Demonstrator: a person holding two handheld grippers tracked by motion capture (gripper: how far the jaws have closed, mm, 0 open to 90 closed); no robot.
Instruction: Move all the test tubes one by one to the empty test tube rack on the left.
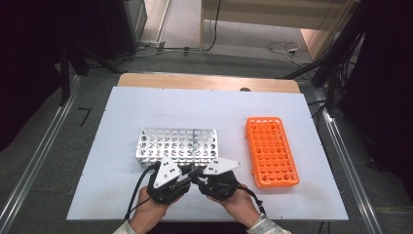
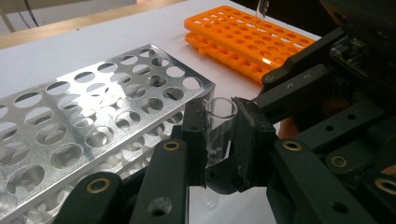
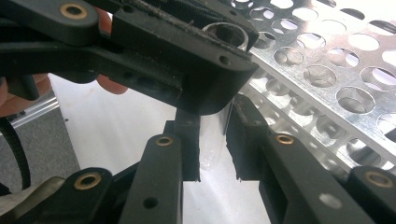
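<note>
A clear glass test tube stands upright between the jaws of my left gripper, which is shut on its upper part just below the open rim. My right gripper comes in from the opposite side, and its jaws press against the lower part of the same test tube, under the left gripper's fingers. In the high view the left gripper and the right gripper meet tip to tip just in front of the silver metal rack.
The silver rack of round holes lies close beside the tube. An orange plastic rack lies to the right on the white table sheet. A second glass tube stands at the orange rack's far end.
</note>
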